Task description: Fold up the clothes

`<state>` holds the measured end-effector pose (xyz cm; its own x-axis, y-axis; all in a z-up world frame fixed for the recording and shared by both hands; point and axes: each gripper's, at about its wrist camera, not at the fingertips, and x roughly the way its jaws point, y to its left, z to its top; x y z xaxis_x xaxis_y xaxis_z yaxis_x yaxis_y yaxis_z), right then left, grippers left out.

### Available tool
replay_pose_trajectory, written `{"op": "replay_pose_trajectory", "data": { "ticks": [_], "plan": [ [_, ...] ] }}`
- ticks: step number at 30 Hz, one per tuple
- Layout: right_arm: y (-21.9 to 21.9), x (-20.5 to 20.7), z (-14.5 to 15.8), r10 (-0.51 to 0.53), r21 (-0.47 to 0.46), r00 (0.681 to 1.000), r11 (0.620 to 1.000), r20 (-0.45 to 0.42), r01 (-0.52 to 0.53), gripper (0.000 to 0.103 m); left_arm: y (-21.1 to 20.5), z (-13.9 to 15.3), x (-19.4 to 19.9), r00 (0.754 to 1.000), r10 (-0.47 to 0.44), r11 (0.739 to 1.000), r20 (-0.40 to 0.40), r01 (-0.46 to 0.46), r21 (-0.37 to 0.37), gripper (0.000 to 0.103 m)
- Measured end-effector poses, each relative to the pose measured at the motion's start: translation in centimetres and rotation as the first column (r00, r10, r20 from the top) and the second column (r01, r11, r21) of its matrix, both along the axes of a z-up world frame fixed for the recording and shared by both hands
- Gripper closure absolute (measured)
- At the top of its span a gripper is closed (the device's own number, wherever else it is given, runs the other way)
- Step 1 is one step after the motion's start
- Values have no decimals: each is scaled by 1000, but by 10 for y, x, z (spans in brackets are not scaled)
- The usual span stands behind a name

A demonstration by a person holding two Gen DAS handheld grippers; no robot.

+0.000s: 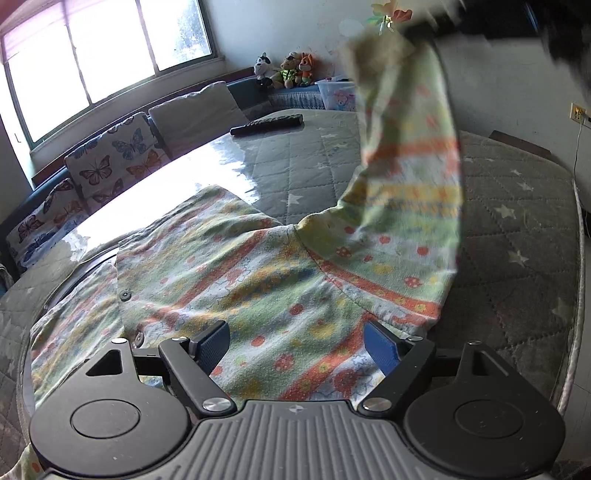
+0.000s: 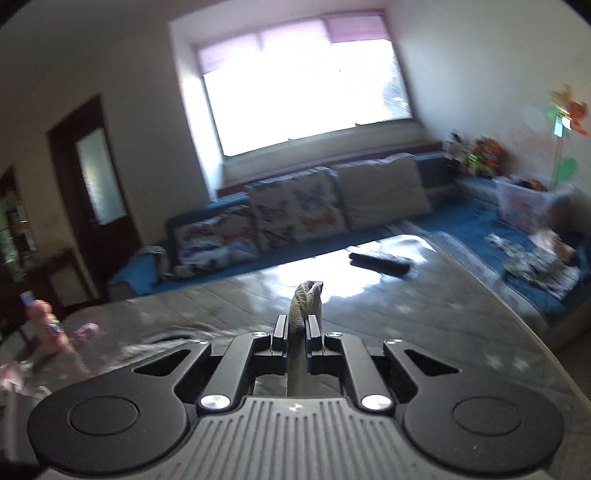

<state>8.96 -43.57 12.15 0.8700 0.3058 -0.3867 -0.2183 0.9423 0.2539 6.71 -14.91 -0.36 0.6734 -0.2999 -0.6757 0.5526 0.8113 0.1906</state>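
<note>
A child's patterned garment [image 1: 236, 280], green and white with orange stripes and buttons, lies spread on the quilted grey table cover [image 1: 295, 162]. My left gripper [image 1: 299, 345] hovers open just above its near part, blue pads wide apart, nothing held. One sleeve [image 1: 410, 155] is lifted high to the upper right, its cuff pinched by the blurred dark right gripper [image 1: 480, 22] at the top edge. In the right wrist view my right gripper [image 2: 298, 332] is shut on the sleeve cuff [image 2: 306, 299], which sticks up between the pads above the table.
A black remote control [image 1: 267, 124] lies at the far side of the table. Butterfly cushions [image 1: 110, 162] line a blue sofa under the window. Plush toys [image 1: 286, 70] and a plastic box [image 1: 338, 94] sit at the back. A person's hand [image 2: 48, 325] shows at the left.
</note>
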Motion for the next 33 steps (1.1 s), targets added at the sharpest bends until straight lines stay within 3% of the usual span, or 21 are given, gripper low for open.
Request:
{"op": "replay_pose_trajectory", "data": {
  "ticks": [4, 9, 14, 19, 23, 27, 30, 33],
  "plan": [
    [55, 2, 26, 160, -19, 985, 987, 59, -159, 96, 21, 11, -10, 999, 38, 998, 29, -37, -45, 21],
    [107, -3, 11, 298, -51, 955, 954, 14, -297, 96, 67, 28, -25, 987, 143, 985, 73, -135, -106, 21],
    [158, -8, -5, 427, -75, 903, 900, -37, -429, 96, 121, 31, -36, 953, 292, 951, 79, -280, -134, 20],
    [209, -14, -21, 546, -93, 833, 828, -91, -553, 93, 159, 27, -42, 913, 403, 909, 61, -392, -143, 20],
    [201, -18, -32, 541, -94, 831, 828, -128, -553, 79, 181, 27, -48, 885, 463, 880, 54, -451, -148, 20],
    [192, -22, -43, 534, -95, 829, 828, -164, -552, 74, 194, 31, -52, 865, 498, 861, 57, -485, -152, 20],
    [185, -25, -52, 528, -96, 827, 829, -191, -551, 74, 197, 35, -54, 860, 506, 856, 63, -492, -160, 20],
    [165, -24, -65, 462, -118, 857, 861, -228, -495, 74, 191, 39, -53, 868, 491, 864, 71, -474, -170, 20]
  ]
}}
